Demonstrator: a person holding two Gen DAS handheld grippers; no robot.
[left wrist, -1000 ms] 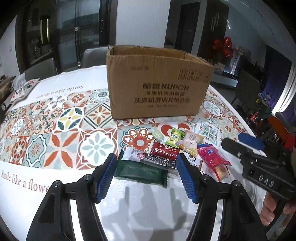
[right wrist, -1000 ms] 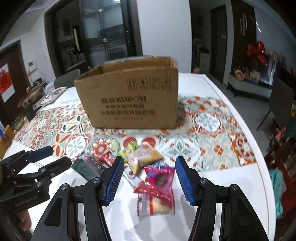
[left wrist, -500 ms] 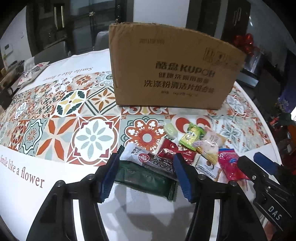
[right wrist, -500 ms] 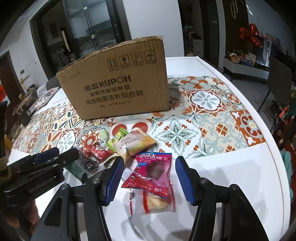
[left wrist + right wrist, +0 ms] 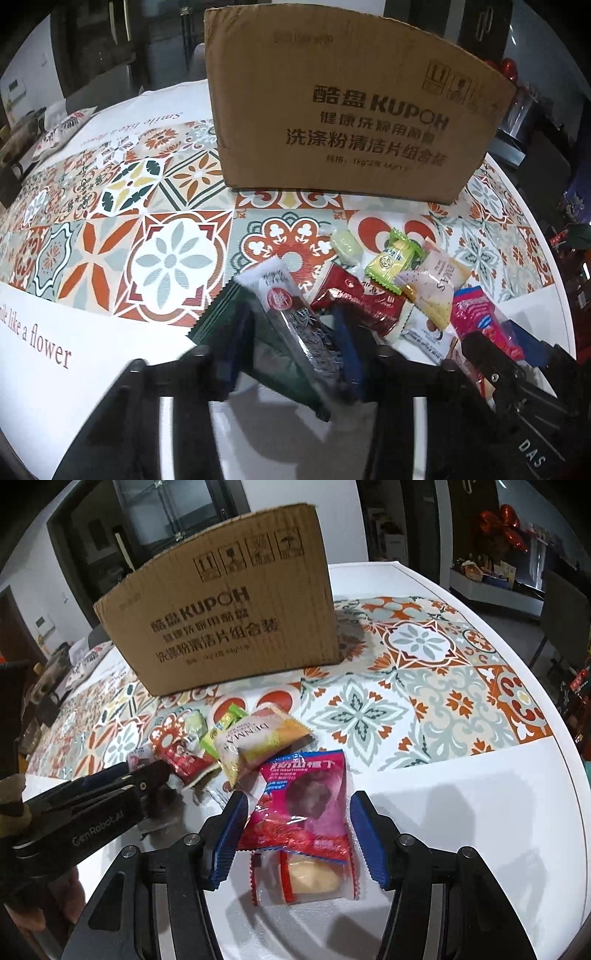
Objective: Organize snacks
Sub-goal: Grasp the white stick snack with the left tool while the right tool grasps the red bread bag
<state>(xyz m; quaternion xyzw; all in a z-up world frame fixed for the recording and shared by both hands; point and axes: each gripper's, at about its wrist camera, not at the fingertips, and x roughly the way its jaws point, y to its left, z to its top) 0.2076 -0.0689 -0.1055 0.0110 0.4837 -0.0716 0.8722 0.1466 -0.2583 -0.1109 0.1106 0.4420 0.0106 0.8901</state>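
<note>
A pile of wrapped snacks lies on the table in front of a brown cardboard box (image 5: pixel 354 99) (image 5: pixel 229 613). My left gripper (image 5: pixel 291 343) is low over the pile, its blue jaws on either side of a long white-and-dark snack bar (image 5: pixel 295 314) that lies on a dark green packet (image 5: pixel 218 314); the jaws look partly closed and blurred. My right gripper (image 5: pixel 299 834) is open, its jaws on either side of a pink hawthorn snack pack (image 5: pixel 306 805) and a clear pack holding a yellow cake (image 5: pixel 310 878).
Beside these lie a red packet (image 5: pixel 365 302), a green candy (image 5: pixel 391 262), a pale green sweet (image 5: pixel 345 243) and a cream-and-yellow pastry pack (image 5: pixel 258 738). The table has a patterned tile cloth (image 5: pixel 424 672); its curved edge runs at the right. Chairs stand behind the box.
Both grippers have moved forward and down onto the snack pile. The left jaws have narrowed around the long bar. The right jaws now sit on either side of the pink pack.
</note>
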